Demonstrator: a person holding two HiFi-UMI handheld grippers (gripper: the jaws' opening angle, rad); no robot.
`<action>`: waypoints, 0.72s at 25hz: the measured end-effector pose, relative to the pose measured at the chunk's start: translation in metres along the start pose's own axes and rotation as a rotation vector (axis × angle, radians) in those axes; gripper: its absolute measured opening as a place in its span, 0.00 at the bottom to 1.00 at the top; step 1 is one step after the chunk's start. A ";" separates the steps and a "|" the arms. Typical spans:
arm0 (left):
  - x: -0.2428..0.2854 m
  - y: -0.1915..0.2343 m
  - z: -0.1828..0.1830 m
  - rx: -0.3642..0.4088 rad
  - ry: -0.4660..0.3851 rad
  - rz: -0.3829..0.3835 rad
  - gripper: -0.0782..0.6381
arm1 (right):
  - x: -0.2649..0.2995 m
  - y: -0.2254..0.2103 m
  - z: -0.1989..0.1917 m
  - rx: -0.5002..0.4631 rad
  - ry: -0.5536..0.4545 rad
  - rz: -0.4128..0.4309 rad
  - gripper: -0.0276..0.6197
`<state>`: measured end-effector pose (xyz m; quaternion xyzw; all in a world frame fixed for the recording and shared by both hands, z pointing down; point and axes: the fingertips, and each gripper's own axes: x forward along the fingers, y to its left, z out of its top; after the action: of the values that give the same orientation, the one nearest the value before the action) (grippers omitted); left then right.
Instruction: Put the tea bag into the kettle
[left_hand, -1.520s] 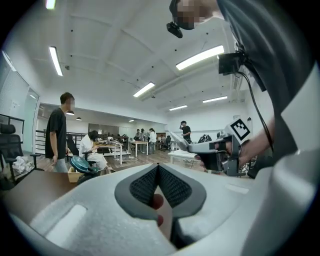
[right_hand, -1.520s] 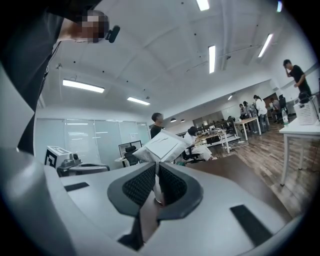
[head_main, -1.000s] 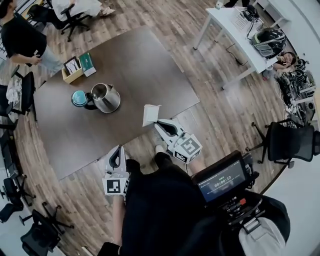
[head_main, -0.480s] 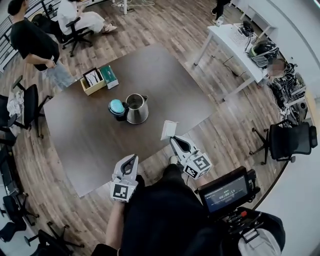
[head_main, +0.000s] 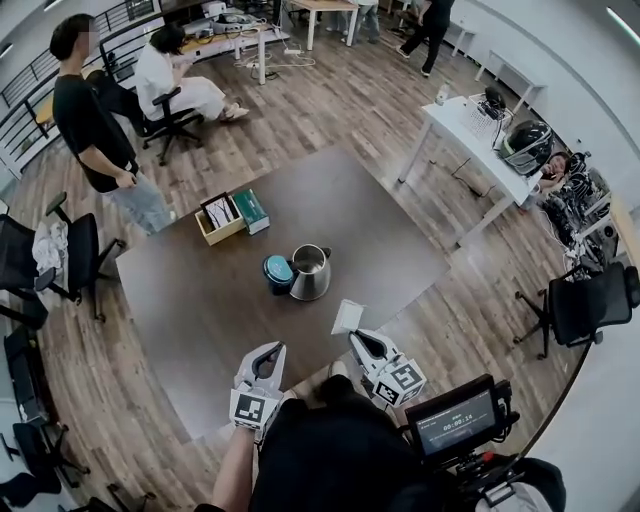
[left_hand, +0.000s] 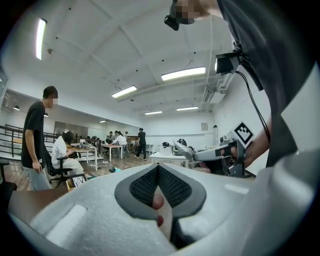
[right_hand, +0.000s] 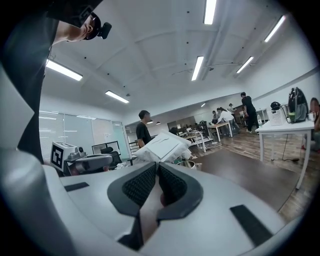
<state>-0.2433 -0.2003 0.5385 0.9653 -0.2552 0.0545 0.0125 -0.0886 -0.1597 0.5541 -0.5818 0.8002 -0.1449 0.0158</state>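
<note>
Wooden flooring runs through a large open office, and a dark brown table (head_main: 200, 300) fills the middle of the head view. Near the table's centre stands the steel kettle (head_main: 310, 272), its top open, with a teal round object (head_main: 279, 272) just beside it on the left. Toward the far left edge sit a small yellow box (head_main: 222, 220) and a green box (head_main: 251, 210), touching each other.

At the near edge, the right gripper (head_main: 352, 336) is clamped on the tea bag (head_main: 347, 317), a white paper sachet that sticks up from its closed jaws. It is near the kettle but clear of it. The right gripper view shows the sachet (right_hand: 162, 146) pinched between the dark pads. The left gripper (head_main: 270, 350) sits by the same near edge, well to the left, with its jaws pressed together and nothing between them.

Beyond the table, a standing person (head_main: 95, 130) in black and a seated person (head_main: 175, 85) in white occupy the far left. A white desk (head_main: 470, 125) stands at the far right.
</note>
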 end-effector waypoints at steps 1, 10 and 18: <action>0.002 -0.002 0.003 -0.009 -0.007 0.003 0.11 | 0.002 -0.001 0.000 -0.004 -0.002 0.000 0.09; -0.003 -0.005 0.004 -0.043 -0.050 0.017 0.11 | 0.034 -0.020 0.011 -0.109 0.039 0.025 0.09; -0.021 0.016 -0.008 -0.057 -0.038 0.106 0.11 | 0.075 -0.053 0.021 -0.274 0.129 0.089 0.09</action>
<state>-0.2697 -0.2032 0.5446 0.9504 -0.3078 0.0296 0.0325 -0.0594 -0.2493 0.5578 -0.5318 0.8369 -0.0704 -0.1089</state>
